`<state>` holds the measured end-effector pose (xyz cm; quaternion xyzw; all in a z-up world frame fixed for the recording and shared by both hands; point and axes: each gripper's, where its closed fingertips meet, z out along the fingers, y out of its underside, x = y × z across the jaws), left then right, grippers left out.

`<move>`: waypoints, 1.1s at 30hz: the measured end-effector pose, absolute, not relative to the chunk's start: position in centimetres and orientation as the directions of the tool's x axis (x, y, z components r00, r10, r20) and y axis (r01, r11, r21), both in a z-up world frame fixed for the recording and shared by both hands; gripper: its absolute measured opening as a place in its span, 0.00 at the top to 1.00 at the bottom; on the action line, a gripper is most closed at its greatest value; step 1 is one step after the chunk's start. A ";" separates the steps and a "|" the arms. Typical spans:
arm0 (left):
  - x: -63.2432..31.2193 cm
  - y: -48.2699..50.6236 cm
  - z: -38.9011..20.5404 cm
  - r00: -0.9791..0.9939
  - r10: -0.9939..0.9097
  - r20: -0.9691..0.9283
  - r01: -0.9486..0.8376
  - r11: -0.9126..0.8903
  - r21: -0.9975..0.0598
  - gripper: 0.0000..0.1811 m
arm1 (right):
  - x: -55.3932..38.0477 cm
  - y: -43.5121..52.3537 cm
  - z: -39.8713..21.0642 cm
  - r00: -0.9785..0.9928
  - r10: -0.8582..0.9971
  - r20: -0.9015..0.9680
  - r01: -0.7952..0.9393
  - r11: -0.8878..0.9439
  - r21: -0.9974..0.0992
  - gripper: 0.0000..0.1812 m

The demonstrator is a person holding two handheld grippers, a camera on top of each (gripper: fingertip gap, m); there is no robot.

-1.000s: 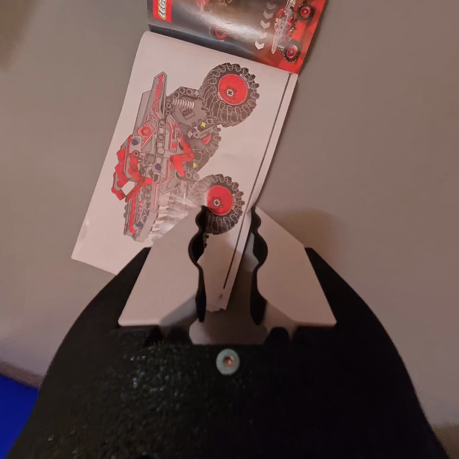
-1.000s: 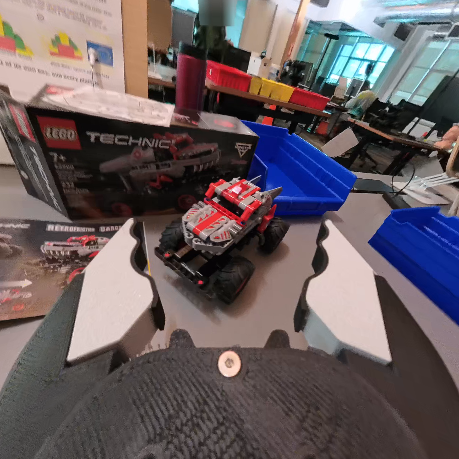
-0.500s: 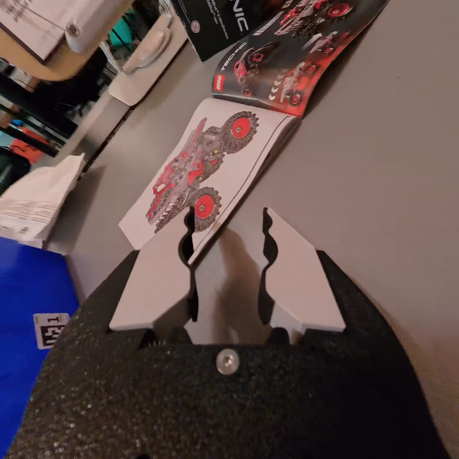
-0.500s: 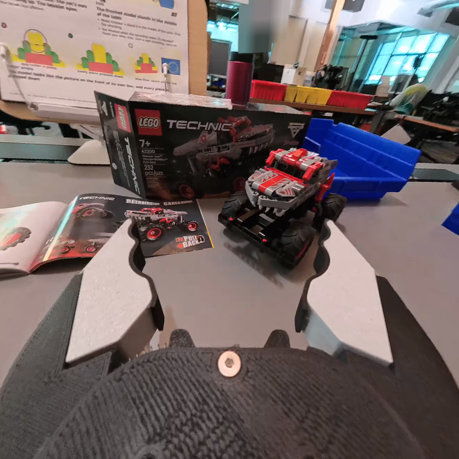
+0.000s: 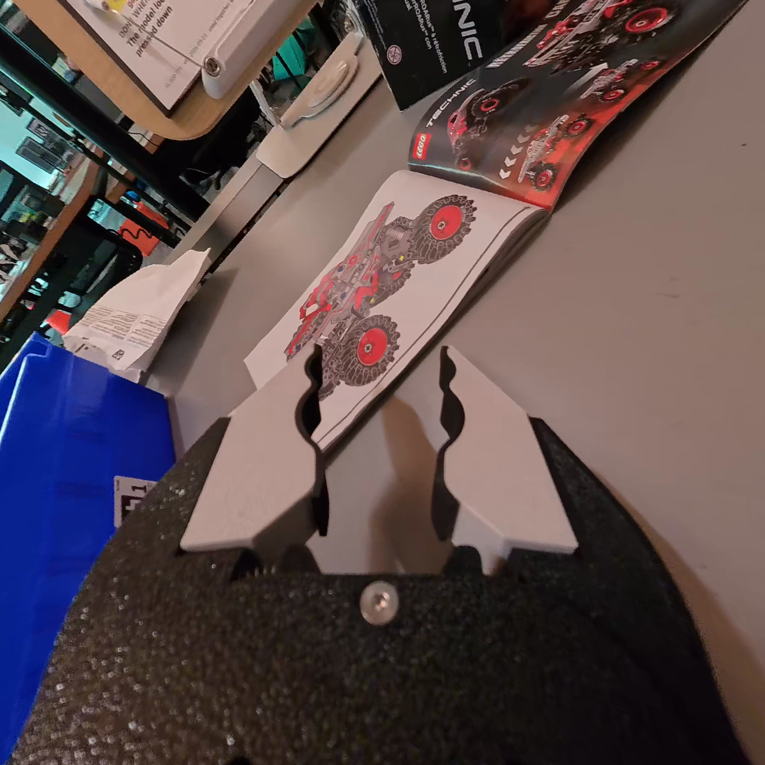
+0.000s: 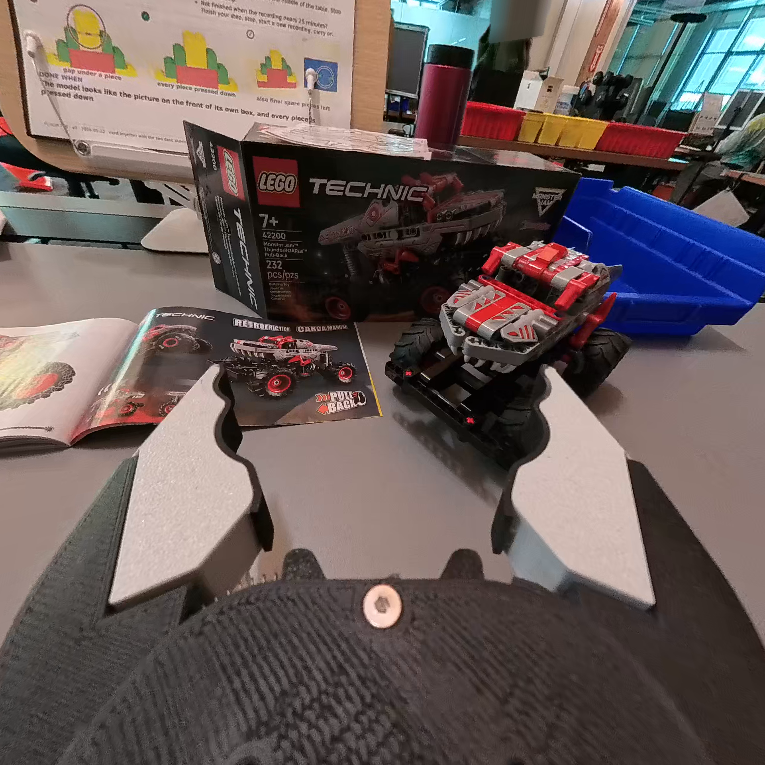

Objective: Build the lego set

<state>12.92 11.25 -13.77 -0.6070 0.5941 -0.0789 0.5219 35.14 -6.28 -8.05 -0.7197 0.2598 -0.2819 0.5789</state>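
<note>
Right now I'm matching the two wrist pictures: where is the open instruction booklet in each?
Left wrist view: instruction booklet centre, ahead of the open jaws.
Right wrist view: booklet at left edge, left of the truck.
Shared landmark: the black set box behind it.

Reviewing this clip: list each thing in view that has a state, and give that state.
left gripper: open, empty, low over the booklet's corner
right gripper: open, empty
instruction booklet: lying open on the table
monster truck: assembled, upright on its wheels
set box: standing, end flap open
blue bin: behind the truck; no contents visible
maroon tumbler: upright, lid on
</note>
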 end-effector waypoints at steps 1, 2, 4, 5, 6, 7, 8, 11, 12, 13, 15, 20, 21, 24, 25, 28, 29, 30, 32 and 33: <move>12.9 11.3 -13.6 0.290 -0.796 -0.532 -0.635 0.256 -0.729 0.70 | 35.2 -6.3 -8.0 0.709 -0.699 0.094 -0.055 -0.187 -0.981 0.23; 12.8 11.4 -13.4 0.300 -0.789 -0.537 -0.629 0.259 -0.733 0.71 | 35.2 -6.3 -8.0 0.712 -0.697 0.081 -0.063 -0.178 -0.982 0.24; 12.7 11.5 -13.1 0.317 -0.780 -0.540 -0.620 0.261 -0.740 0.71 | 35.4 -6.5 -8.1 0.712 -0.699 0.063 -0.077 -0.167 -0.983 0.24; 12.7 11.6 -13.0 0.324 -0.777 -0.540 -0.617 0.259 -0.743 0.72 | 35.4 -6.5 -8.1 0.714 -0.698 0.059 -0.080 -0.164 -0.983 0.24; 12.7 11.6 -13.0 0.328 -0.776 -0.540 -0.617 0.257 -0.744 0.72 | 35.4 -6.5 -8.1 0.713 -0.699 0.057 -0.081 -0.163 -0.983 0.24; 12.6 11.7 -13.0 0.329 -0.775 -0.540 -0.617 0.256 -0.744 0.72 | 35.4 -6.4 -8.1 0.714 -0.697 0.059 -0.080 -0.165 -0.983 0.24; 12.6 11.7 -13.0 0.329 -0.775 -0.540 -0.620 0.255 -0.742 0.72 | 35.4 -6.4 -8.1 0.715 -0.697 0.061 -0.078 -0.167 -0.983 0.24; 12.6 11.7 -13.0 0.331 -0.772 -0.543 -0.620 0.255 -0.742 0.72 | 35.4 -6.4 -8.1 0.714 -0.697 0.064 -0.077 -0.169 -0.983 0.24; 12.6 11.7 -13.0 0.332 -0.771 -0.543 -0.619 0.256 -0.742 0.72 | 35.4 -6.4 -8.1 0.713 -0.698 0.063 -0.076 -0.167 -0.983 0.24; 12.6 11.7 -13.0 0.332 -0.771 -0.543 -0.618 0.257 -0.743 0.72 | 35.4 -6.4 -8.1 0.712 -0.699 0.065 -0.076 -0.168 -0.983 0.24; 12.7 11.6 -13.0 0.325 -0.772 -0.546 -0.618 0.264 -0.741 0.72 | 35.4 -6.3 -8.1 0.713 -0.698 0.069 -0.075 -0.174 -0.982 0.24; 12.6 11.6 -12.9 0.328 -0.763 -0.557 -0.621 0.270 -0.736 0.72 | 35.4 -6.3 -8.2 0.718 -0.693 0.063 -0.082 -0.173 -0.981 0.24; 12.6 11.7 -12.9 0.329 -0.763 -0.556 -0.621 0.269 -0.736 0.72 | 35.4 -6.3 -8.2 0.719 -0.692 0.061 -0.082 -0.172 -0.982 0.24; 12.6 11.6 -13.0 0.326 -0.763 -0.559 -0.623 0.271 -0.734 0.72 | 35.3 -6.2 -8.2 0.723 -0.688 0.065 -0.082 -0.178 -0.981 0.24; 12.7 11.6 -13.0 0.324 -0.763 -0.560 -0.623 0.274 -0.733 0.72 | 35.3 -6.1 -8.3 0.725 -0.686 0.066 -0.081 -0.180 -0.980 0.24; 12.7 11.5 -13.0 0.322 -0.760 -0.565 -0.622 0.280 -0.731 0.72 | 35.1 -5.8 -8.2 0.745 -0.664 0.060 -0.078 -0.176 -0.981 0.24; 12.7 11.5 -12.9 0.322 -0.759 -0.566 -0.621 0.282 -0.731 0.72 | 35.1 -5.7 -8.2 0.756 -0.653 0.054 -0.082 -0.175 -0.981 0.24; 12.6 11.5 -12.9 0.323 -0.758 -0.567 -0.619 0.283 -0.732 0.72 | 35.1 -5.6 -8.3 0.765 -0.642 0.051 -0.084 -0.178 -0.980 0.24; 12.6 11.5 -12.8 0.325 -0.758 -0.566 -0.616 0.285 -0.735 0.72 | 35.4 -5.7 -8.5 0.772 -0.631 0.070 -0.074 -0.199 -0.977 0.24; 12.6 11.5 -12.8 0.326 -0.757 -0.566 -0.615 0.285 -0.735 0.72 | 35.6 -5.8 -8.5 0.774 -0.628 0.081 -0.065 -0.207 -0.976 0.25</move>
